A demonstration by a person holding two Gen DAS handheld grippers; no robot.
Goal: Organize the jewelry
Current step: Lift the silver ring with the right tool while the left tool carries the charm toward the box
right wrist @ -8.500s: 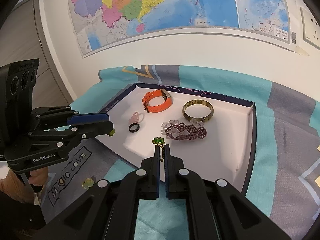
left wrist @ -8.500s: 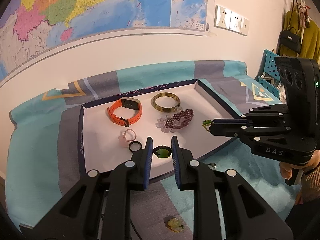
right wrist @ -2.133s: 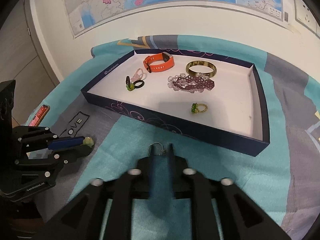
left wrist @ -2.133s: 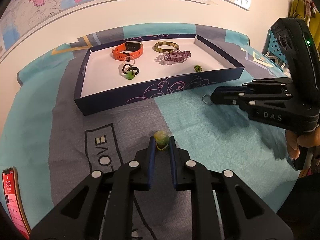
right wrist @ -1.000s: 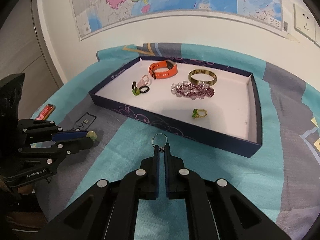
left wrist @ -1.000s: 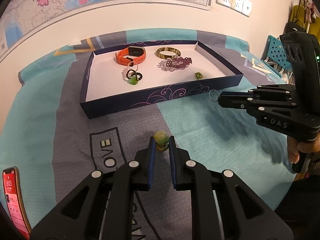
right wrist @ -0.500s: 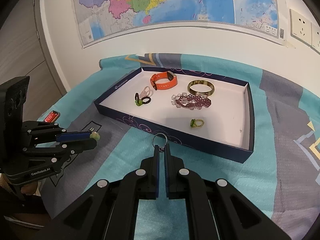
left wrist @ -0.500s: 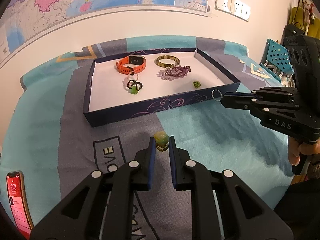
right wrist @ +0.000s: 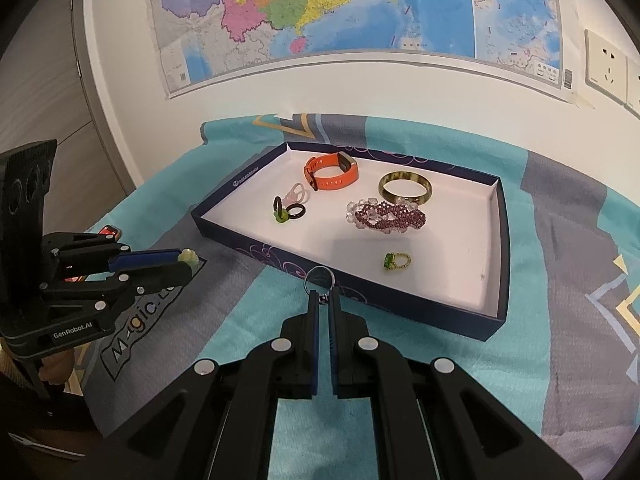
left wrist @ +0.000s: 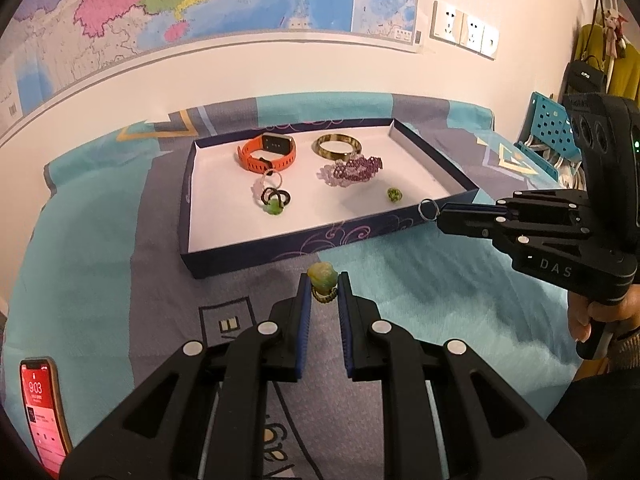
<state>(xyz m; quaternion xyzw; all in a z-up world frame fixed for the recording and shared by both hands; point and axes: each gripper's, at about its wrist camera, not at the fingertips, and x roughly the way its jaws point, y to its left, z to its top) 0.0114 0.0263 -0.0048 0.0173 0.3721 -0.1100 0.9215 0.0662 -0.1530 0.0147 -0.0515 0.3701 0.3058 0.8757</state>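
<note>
My left gripper [left wrist: 323, 286] is shut on a pale green stone ring [left wrist: 322, 276] and holds it above the cloth in front of the tray; the gripper also shows in the right wrist view [right wrist: 188, 262]. My right gripper [right wrist: 322, 295] is shut on a thin silver ring [right wrist: 319, 277], just before the tray's near wall; the silver ring also shows in the left wrist view [left wrist: 428, 209]. The dark blue tray [left wrist: 256, 254] holds an orange watch [left wrist: 266, 153], a gold bangle [left wrist: 337, 147], a purple bead bracelet [left wrist: 352, 170], dark rings [left wrist: 274, 197] and a green ring [left wrist: 394, 194].
A teal and grey cloth [left wrist: 80, 256] covers the table. A red-screened phone [left wrist: 42, 412] lies at the near left. A map and wall sockets [left wrist: 464, 30] are behind. A blue crate [left wrist: 548, 120] and hanging bags stand at the far right.
Both grippers have picked rings off the cloth, lifted them and moved toward the tray. The earlier green rings now lie in the tray.
</note>
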